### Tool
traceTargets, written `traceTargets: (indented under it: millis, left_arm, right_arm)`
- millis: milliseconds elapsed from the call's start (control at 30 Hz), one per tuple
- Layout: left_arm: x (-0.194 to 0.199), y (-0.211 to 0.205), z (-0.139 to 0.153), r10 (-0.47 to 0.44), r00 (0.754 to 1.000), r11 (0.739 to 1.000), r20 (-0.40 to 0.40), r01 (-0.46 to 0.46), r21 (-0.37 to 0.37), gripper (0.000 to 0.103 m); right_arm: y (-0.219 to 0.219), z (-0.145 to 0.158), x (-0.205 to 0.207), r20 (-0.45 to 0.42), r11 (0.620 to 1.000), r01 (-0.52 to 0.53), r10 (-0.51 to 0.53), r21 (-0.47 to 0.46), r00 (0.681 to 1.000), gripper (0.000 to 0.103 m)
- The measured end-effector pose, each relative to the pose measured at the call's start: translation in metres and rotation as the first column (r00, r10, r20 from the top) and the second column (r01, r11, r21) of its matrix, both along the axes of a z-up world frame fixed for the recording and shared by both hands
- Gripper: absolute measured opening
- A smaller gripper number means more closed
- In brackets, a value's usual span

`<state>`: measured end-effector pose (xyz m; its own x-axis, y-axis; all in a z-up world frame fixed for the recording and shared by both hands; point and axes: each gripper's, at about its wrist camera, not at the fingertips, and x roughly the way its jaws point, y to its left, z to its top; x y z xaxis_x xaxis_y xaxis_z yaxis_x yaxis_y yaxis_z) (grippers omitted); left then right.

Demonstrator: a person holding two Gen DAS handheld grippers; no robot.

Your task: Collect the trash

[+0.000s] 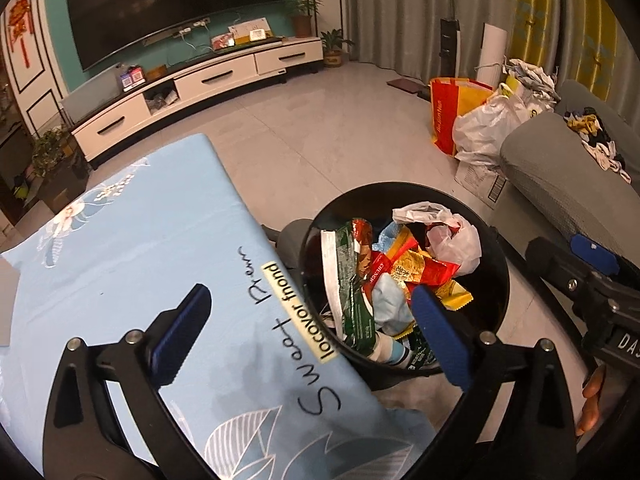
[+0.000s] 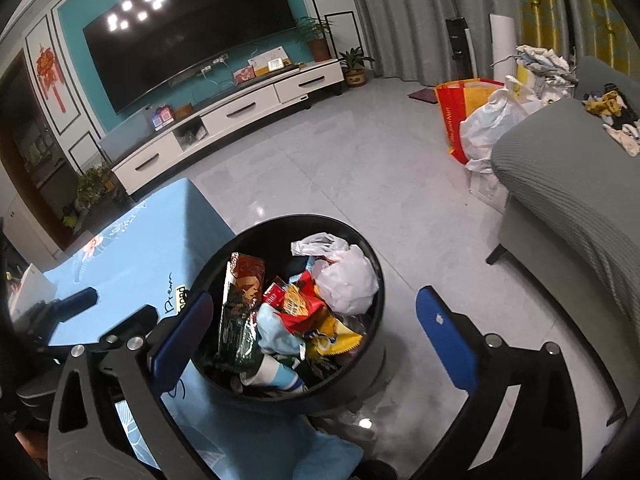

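Living room under dim light: grey tiled floor point(image 2: 360, 168), large dark television point(image 2: 192, 40) on a teal wall, long white TV cabinet point(image 2: 240, 114) beneath it, grey sofa point(image 2: 568, 184) on the right with clothes heaped on it. Beside the sofa arm, a red and yellow shopping bag point(image 2: 454, 120) and a white plastic sack point(image 2: 486, 128), touching one another.

Nearer, a desk point(image 1: 120, 248) covered in a pale blue cloth printed with flowers and lettering. Just off its right edge, on the floor, a round black trash bin point(image 2: 372, 344), rim close against the cloth.

Inside the bin, filled well up: a crumpled white plastic bag point(image 2: 348, 284) toward the far side, a long green snack wrapper point(image 2: 236, 324) standing along the left wall, red and yellow wrappers point(image 2: 300, 308) in the middle, a light blue crumpled piece point(image 2: 276, 332) below those, a white and blue cup point(image 2: 272, 374) at the near edge.

Left tool point(image 1: 308, 340) spread wide above the desk edge and the bin's left side, blue pads far apart, nothing between them. Right tool point(image 2: 316, 340) likewise spread wide, hovering over the bin, one pad above the bin's left rim, the other out over the floor, nothing gripped.
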<state>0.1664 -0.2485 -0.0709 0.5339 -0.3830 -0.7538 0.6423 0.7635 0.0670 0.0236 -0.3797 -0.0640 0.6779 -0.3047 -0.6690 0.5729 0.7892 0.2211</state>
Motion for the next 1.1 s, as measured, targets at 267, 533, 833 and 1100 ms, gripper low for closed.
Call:
traceTargets:
  millis: [267,533,833,1100]
  left_arm:
    - [-0.021,0.020,0.023,0.009,1.000,1.000,0.022,-0.008,-0.020,0.100]
    - [-0.041,0.047,0.045,0.043,0.999,0.999,0.003,-0.043,-0.029,0.100]
    - [-0.065,0.085,0.070,0.081,0.996,0.996,-0.039,-0.083,-0.039,0.100]
    - [-0.086,0.111,0.099,0.109,0.994,0.993,0.001,-0.108,-0.042,0.100]
  right_arm:
    - [0.016,0.011,-0.016,-0.021,0.999,0.006,-0.006,-0.037,1.000,0.100]
    - [0.036,0.026,-0.028,-0.031,0.997,-0.013,0.011,-0.071,0.999,0.100]
    - [0.064,0.057,-0.045,-0.061,0.995,-0.038,0.033,-0.089,0.998,0.100]
    - [0.092,0.075,-0.058,-0.115,0.991,-0.099,0.088,-0.090,0.989,0.100]
